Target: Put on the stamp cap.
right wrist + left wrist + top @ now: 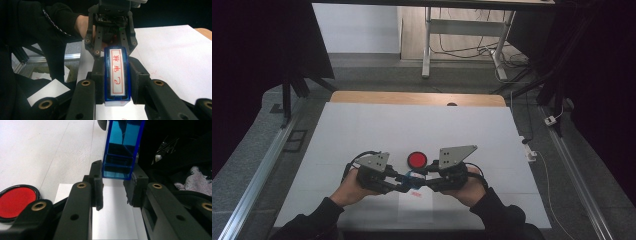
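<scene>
high view: both grippers, left [404,184] and right [421,183], clamp the blue stamp [411,176] between them above the paper [414,207], likely readying a stamping beside the red ink pad [417,160].

A white sheet [412,130] is spread over most of a wooden table [417,98], whose bare far edge is left showing beyond it. On the sheet, a round red ink pad [416,160] in a black rim is set toward the near side, and a small white slip of paper [414,205] is laid nearer still, with a red stamp mark [415,193] printed at its far end. Beyond the table, a grey floor [377,65] is seen, and a white-legged desk frame [462,30] is stood there with loose cables [472,50] trailed beneath it. Off the table's right edge, a white power strip [531,152] is placed, and metal rails [257,175] are run along both sides.
</scene>
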Motion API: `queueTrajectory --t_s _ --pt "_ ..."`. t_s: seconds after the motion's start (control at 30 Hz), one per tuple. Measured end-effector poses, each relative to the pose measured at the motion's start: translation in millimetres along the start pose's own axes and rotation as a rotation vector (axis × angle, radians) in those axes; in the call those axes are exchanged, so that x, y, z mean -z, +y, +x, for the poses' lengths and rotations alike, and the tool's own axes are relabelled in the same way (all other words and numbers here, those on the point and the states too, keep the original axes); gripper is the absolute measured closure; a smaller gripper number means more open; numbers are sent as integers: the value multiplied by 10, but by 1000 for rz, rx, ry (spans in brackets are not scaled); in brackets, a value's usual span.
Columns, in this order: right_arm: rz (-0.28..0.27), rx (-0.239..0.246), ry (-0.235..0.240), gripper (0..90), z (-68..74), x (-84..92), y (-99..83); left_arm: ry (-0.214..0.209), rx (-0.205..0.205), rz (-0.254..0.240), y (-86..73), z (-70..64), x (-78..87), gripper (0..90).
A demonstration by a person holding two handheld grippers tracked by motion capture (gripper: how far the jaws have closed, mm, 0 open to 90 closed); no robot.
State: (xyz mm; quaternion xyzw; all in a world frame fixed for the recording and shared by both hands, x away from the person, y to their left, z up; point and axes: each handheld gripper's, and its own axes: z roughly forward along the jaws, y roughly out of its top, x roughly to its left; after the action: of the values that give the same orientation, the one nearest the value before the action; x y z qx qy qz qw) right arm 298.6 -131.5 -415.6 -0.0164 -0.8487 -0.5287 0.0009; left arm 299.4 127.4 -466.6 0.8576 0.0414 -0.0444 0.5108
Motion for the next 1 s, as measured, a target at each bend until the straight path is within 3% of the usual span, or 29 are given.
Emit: queueTrajectory --t_s 0.33,0.5,0.57,0.8,1.0 --pt "-23 -21 12 703 -18 1 -17 1 -12 -18 -1 -4 15 696" --pt "-75 -45 29 703 -38 33 -17 -5 -11 -53 22 -14 46 697" --pt "-69 -42 27 703 -36 27 -17 -3 -14 -47 9 -12 38 697" --pt "-23 -13 -4 702 -17 3 -13 35 -1 -23 -4 -16 9 670" --pt "-13 -2 -29 702 -6 -5 -13 88 15 4 -4 -29 4 548"
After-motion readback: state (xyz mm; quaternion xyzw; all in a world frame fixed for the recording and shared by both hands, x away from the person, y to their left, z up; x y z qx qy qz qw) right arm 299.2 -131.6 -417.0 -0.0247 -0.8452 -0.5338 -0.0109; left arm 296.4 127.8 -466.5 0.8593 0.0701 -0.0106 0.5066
